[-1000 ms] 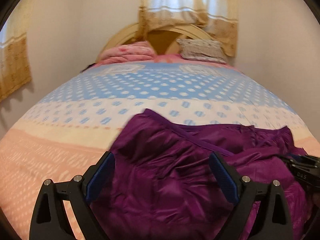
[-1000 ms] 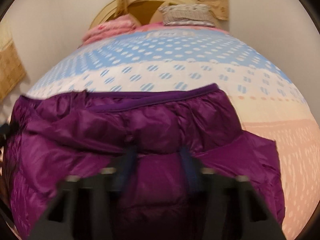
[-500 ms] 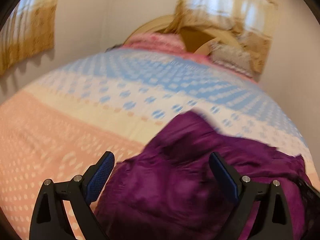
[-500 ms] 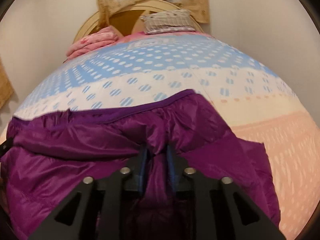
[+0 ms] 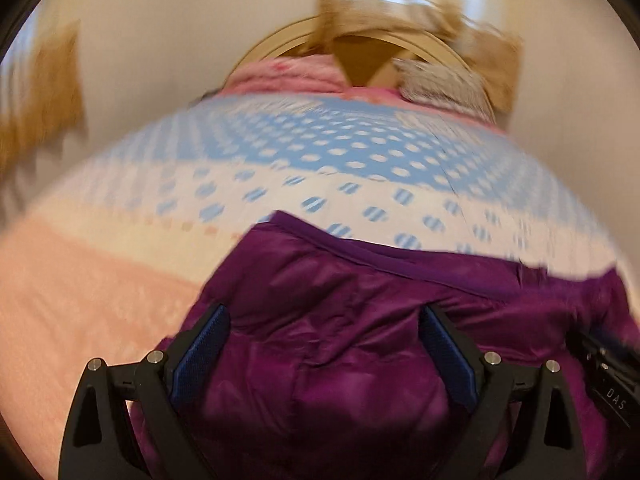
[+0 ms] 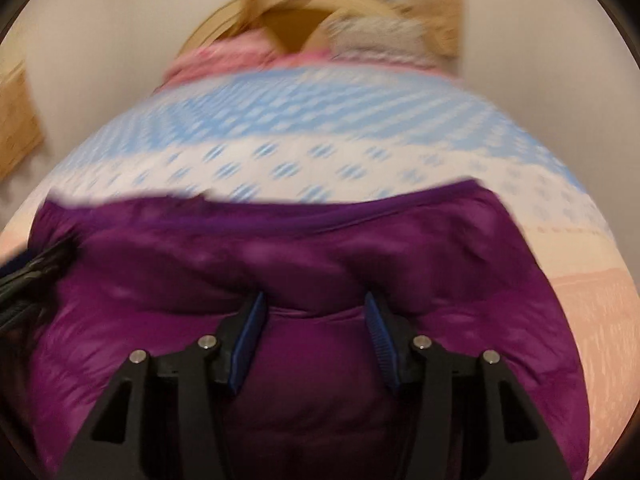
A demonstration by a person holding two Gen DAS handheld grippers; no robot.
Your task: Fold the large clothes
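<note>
The purple jacket (image 5: pixel 360 340) lies bunched on the near part of the bed (image 5: pixel 320 152). Its trimmed edge (image 5: pixel 380 256) faces the pillows (image 5: pixel 440 80), and its long axis seems to run across the bed, side to side. The left gripper (image 5: pixel 324 344) is spread wide over the jacket with nothing held; the right gripper (image 6: pixel 312 320) is also parted, gripping nothing. The slippery, puffy fabric may spring back or slide, and a shallow pinch could catch only the top layer

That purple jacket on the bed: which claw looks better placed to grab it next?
Probably the right claw: its half-open fingers straddle a raised fold of the purple jacket. The left claw gapes wide over flatter fabric.
</note>
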